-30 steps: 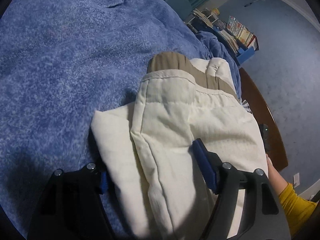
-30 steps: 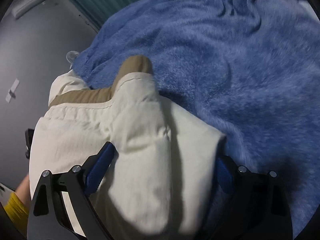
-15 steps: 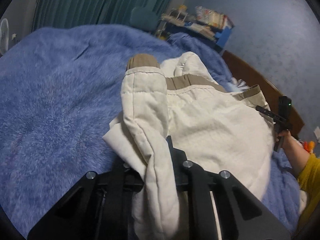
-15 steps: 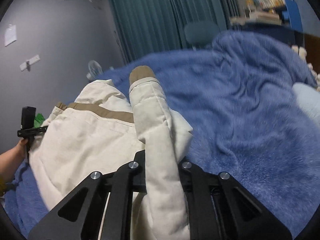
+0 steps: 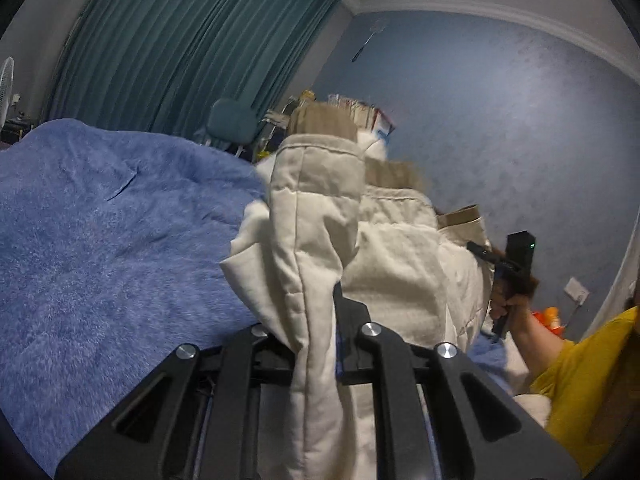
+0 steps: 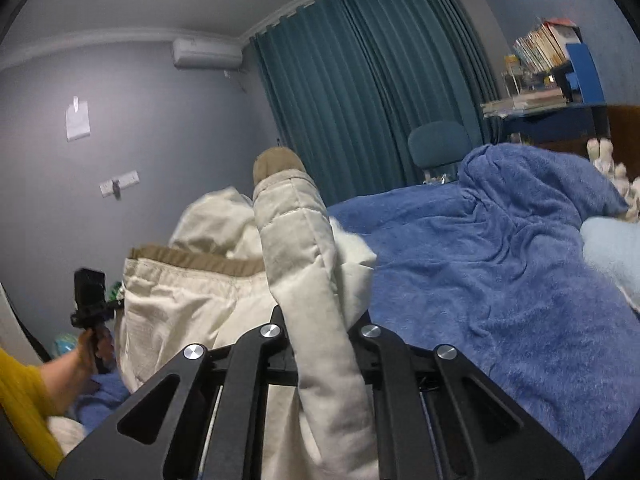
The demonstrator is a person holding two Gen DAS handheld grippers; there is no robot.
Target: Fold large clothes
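Grippers, left (image 5: 316, 344) and right (image 6: 320, 344), have clamped a padded cream jacket (image 5: 316, 216) and lifted it off the fuzzy blue blanket (image 5: 100, 232), starting a fold.

Both wrist views close behind the jaws, facing near level across the bed (image 5: 100, 240) toward the curtain (image 6: 372, 80); shared: the jacket (image 5: 316, 216).

blue blanket (image 5: 100, 240), teal curtains (image 6: 360, 92), bookshelf (image 6: 552, 76)

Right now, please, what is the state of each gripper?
Left gripper: shut on a fold of the cream jacket.
Right gripper: shut on another fold of the same jacket.
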